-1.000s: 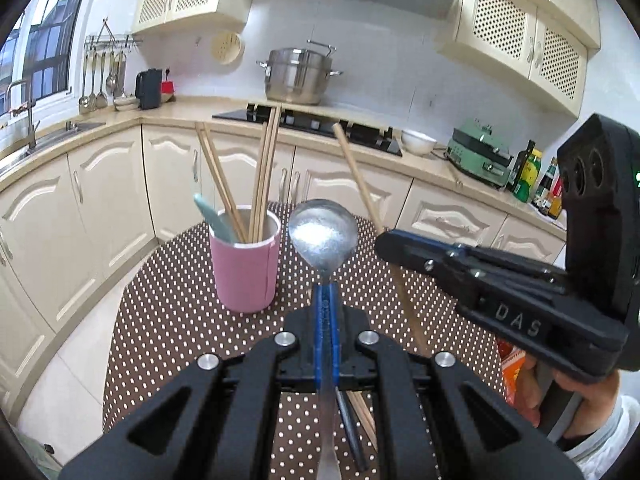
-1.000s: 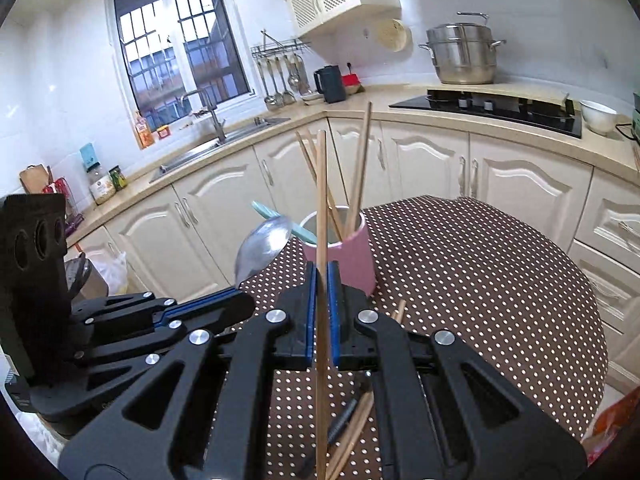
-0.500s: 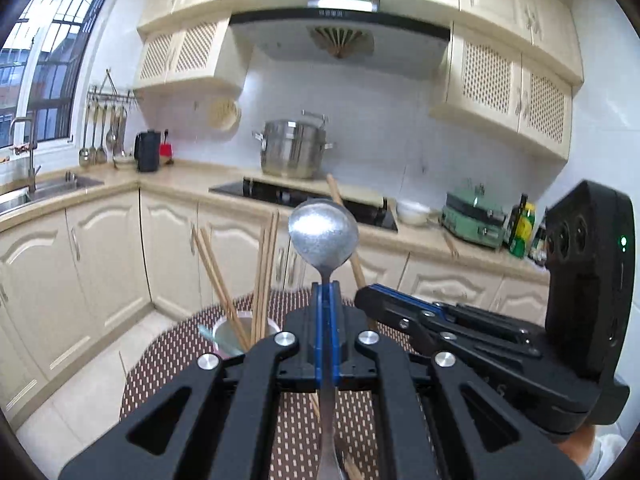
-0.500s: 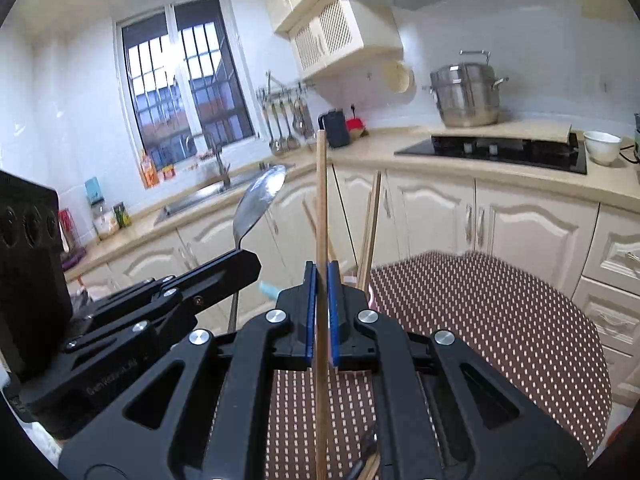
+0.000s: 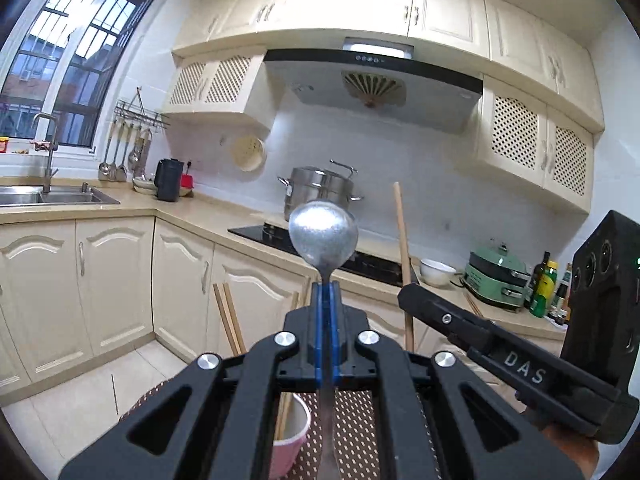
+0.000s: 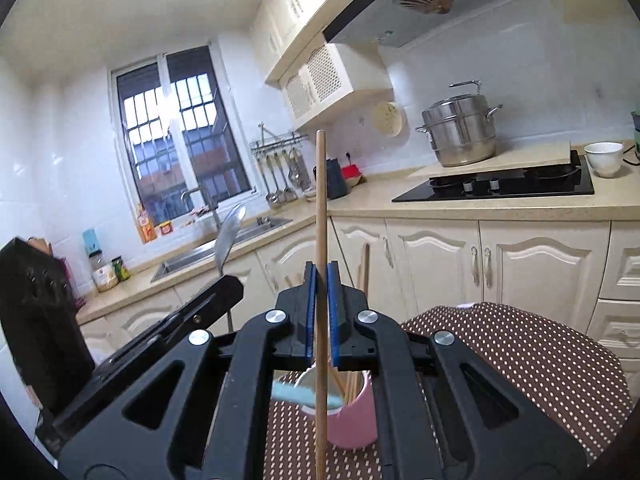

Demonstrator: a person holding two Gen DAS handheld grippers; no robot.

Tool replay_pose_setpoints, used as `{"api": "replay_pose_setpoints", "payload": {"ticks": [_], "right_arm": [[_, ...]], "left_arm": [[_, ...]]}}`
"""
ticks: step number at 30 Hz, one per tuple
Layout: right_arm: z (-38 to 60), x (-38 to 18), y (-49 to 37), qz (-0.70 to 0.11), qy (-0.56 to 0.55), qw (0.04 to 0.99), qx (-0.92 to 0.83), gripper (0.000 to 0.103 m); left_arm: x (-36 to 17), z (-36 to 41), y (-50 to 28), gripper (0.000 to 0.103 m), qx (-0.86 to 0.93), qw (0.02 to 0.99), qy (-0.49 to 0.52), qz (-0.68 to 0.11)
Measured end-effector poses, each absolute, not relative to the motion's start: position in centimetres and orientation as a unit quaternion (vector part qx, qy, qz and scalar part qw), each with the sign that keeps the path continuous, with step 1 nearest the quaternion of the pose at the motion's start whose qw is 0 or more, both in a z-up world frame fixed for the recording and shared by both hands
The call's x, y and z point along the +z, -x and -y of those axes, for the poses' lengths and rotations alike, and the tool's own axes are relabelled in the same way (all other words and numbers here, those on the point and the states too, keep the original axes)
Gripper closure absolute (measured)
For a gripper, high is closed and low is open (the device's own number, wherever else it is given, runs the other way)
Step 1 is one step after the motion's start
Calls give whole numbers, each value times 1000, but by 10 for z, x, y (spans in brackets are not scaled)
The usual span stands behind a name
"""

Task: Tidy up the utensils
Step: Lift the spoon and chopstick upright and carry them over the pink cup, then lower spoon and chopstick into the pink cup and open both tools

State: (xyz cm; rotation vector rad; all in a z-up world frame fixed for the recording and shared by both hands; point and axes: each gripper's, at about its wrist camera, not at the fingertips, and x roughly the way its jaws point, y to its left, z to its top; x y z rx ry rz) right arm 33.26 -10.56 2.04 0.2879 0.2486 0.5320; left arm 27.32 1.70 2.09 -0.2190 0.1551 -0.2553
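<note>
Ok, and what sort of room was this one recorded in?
A home kitchen, by the look of it: a range hood over a black cooktop with a steel steamer pot beside it, a sink under the window, and cream cabinets along the counters.

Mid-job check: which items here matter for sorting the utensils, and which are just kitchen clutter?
Job:
metal spoon, in left gripper
wooden chopstick, in right gripper
pink cup with chopsticks

Clutter:
steamer pot
white bowl
black kettle
hanging ladles

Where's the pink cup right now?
In the right wrist view, the pink cup stands on the dotted tablecloth, just below the right gripper, holding chopsticks.
</note>
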Motion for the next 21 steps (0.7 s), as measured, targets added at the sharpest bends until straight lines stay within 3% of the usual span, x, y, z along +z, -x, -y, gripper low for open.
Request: {"api": "replay_pose_setpoints", "payload": {"ticks": [21], "right_arm": [[95,-12,-404,-81,-190,934,292,96]], "left_arm": [[-19,-7,-317,99,-58,995,82,11]]}}
